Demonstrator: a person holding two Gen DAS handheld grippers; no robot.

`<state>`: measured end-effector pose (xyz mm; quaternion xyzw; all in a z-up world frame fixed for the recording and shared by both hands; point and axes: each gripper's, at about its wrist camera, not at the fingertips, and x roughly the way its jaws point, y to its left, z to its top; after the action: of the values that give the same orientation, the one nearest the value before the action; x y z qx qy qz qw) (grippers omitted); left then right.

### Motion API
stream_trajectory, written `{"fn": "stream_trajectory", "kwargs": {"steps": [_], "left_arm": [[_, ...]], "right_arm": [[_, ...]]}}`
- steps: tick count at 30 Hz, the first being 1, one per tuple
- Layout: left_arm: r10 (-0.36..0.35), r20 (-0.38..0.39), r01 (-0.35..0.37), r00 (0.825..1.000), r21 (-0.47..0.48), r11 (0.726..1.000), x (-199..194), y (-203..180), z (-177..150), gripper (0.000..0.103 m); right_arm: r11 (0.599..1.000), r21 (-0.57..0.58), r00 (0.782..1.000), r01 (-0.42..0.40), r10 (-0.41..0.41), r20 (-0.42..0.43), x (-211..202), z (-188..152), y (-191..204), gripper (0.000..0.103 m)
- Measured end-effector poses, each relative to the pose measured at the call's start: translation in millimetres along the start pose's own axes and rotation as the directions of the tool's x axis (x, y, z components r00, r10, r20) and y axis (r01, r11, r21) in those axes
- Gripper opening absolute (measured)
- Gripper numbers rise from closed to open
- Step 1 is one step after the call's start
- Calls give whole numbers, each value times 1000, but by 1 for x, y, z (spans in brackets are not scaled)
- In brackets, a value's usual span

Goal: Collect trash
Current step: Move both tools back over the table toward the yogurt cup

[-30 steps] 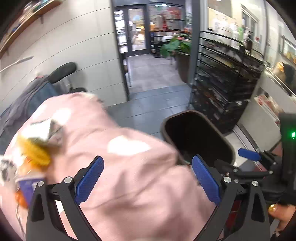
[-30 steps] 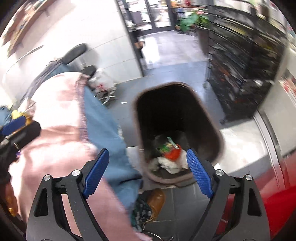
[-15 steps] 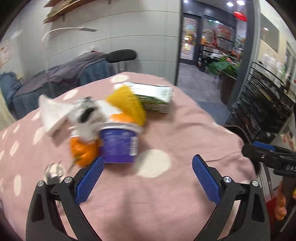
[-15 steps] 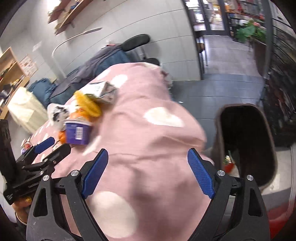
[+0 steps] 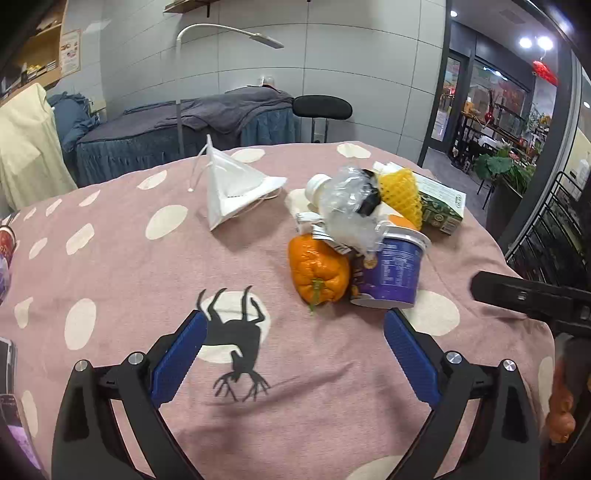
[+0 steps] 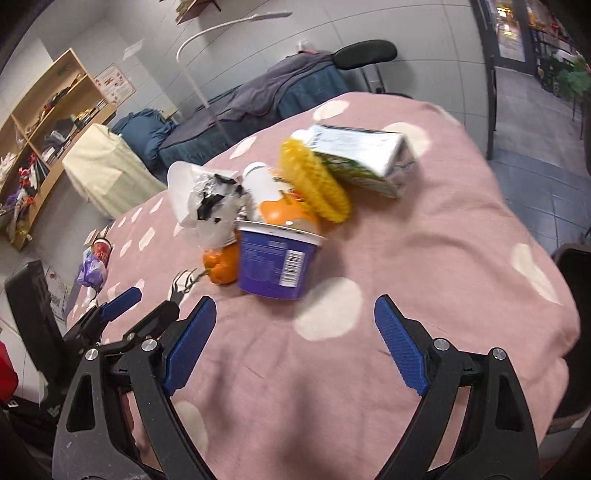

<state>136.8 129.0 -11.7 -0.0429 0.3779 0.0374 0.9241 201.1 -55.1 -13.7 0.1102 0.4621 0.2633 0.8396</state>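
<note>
A pile of trash lies on the pink dotted tablecloth: a purple yogurt cup, an orange peel, crumpled clear plastic, a yellow foam net, a green carton and a white face mask. My left gripper is open and empty, short of the pile. My right gripper is open and empty, just in front of the yogurt cup. The carton and the net lie behind the cup.
The dark trash bin's rim shows at the table's right edge. A red cup and purple wrapper sit at the table's left. A massage bed, a stool and a lamp stand behind.
Both grippers have swung left, from the trash bin to the table. The trash pile now sits in the centre of both views and closer. Both stay open.
</note>
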Motion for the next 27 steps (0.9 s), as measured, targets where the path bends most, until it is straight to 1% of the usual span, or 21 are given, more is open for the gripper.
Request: {"fn": "stream_trajectory", "kwargs": {"steps": [4,6,9,11,14,17,19,20,23,27], "left_arm": [[0,1,0,1000,-14,1000,0,14,-2,95],[-3,2,3,1000,-24,1000,-1,19,-3,95],[-7,6,7,1000,-28,1000,0,24,-2,95],[-4,10,4,1000,-27,1000,1,28,-1,95],[-1,14,1,1000,-37,999,2,34,2,95],[3,12,-2,1000,-46,999,4,40,4,95],[0,10,1,1000,-51,999,5,43,5,95],[-1,9,2,1000,-50,999,7,43,6,95],[-5,7,5,1000,-39,999,9,40,8,95],[-24,11,24,1000,-8,1000,11,31,15,94]], "right_arm": [[1000,-8,997,-5,4,-74,37,15,15,87],[1000,17,994,-3,5,-109,56,21,15,87],[998,56,990,-13,21,-142,77,29,12,87],[998,55,986,1,8,-164,91,35,12,87],[996,86,982,4,12,-189,105,38,8,87],[995,102,978,-8,29,-208,116,39,8,86],[994,106,976,-9,32,-216,120,39,6,73],[994,104,973,-15,39,-228,123,38,6,70],[994,108,973,-20,44,-228,119,36,5,70],[993,114,973,-24,49,-226,102,29,4,70]]}}
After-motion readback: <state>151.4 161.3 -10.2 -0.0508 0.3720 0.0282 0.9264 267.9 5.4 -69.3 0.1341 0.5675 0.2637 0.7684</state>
